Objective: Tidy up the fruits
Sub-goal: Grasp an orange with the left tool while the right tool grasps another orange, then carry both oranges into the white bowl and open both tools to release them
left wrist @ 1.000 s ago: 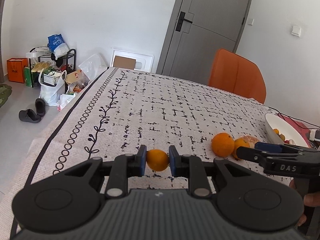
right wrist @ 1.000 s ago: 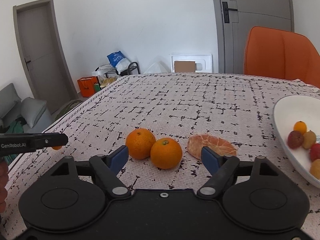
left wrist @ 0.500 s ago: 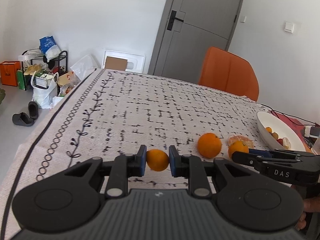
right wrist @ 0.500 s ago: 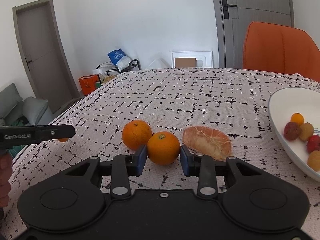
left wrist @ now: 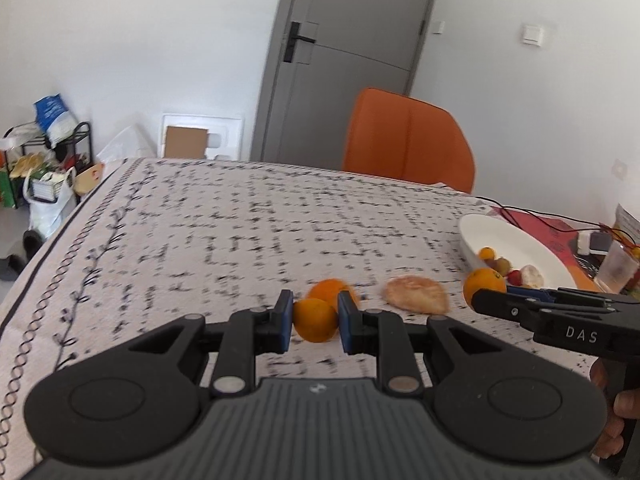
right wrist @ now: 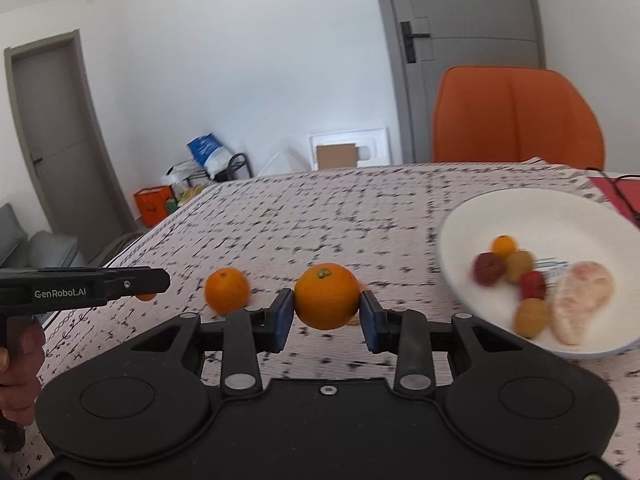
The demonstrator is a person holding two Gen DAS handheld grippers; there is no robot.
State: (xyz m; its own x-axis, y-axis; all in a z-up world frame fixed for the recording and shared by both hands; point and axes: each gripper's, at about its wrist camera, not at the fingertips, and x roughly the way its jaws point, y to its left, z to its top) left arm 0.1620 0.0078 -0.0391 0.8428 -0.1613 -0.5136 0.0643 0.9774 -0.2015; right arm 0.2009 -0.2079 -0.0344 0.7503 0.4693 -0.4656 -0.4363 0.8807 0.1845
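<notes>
A small orange [left wrist: 316, 320] is pinched by the left tongs [left wrist: 313, 322] and a larger orange [right wrist: 327, 296] by the right tongs [right wrist: 325, 314], both evidently destined for the white bowl [right wrist: 480, 216] at right.

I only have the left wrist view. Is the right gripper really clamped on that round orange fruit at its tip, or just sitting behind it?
Observer: Clamped. In the right wrist view the right gripper, whose jaws have just been closing, presses both blue pads against the sides of the round orange fruit.
Operator: Is there room in the white bowl? I see it nearly edge-on.
Observer: Yes. The white bowl is bare across its far and left parts. The five small fruits and a pale peeled segment cluster toward its near right.
</notes>
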